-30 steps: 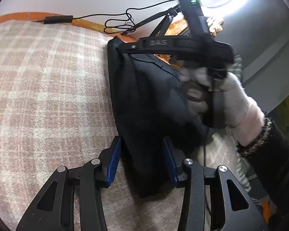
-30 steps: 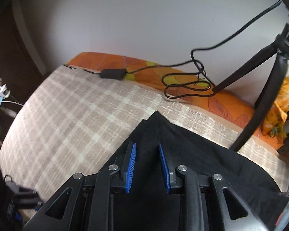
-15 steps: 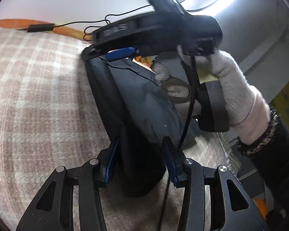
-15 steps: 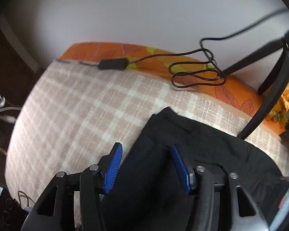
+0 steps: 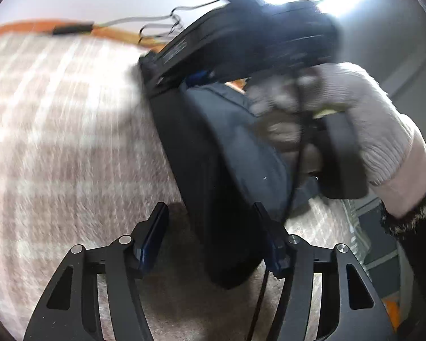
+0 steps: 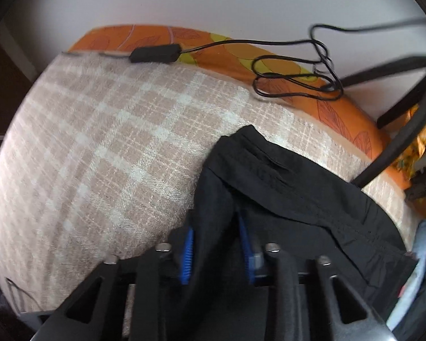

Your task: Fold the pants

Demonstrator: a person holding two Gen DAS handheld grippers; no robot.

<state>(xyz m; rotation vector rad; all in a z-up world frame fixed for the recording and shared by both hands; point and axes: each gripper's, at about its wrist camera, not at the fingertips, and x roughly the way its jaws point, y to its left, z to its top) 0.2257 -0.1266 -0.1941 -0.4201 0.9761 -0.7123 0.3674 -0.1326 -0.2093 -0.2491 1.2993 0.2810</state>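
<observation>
Left gripper (image 5: 213,236): jaws were opening, folded black pants (image 5: 213,170) between them, left pad clear.
Right gripper (image 6: 215,247): closing, pinching a pants fold; best kept low and gathered.
Room: plaid blanket (image 6: 99,142) was open leftward; cable (image 6: 298,79) lay beyond.

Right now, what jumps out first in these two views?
The black pants lie folded on the checked blanket, dark against its pale weave. In the left wrist view the gloved hand holding the right claw's handle fills the upper right, above the pants. The right claw is closing on a fold of the pants, while the left claw is opening around their near end.
</observation>
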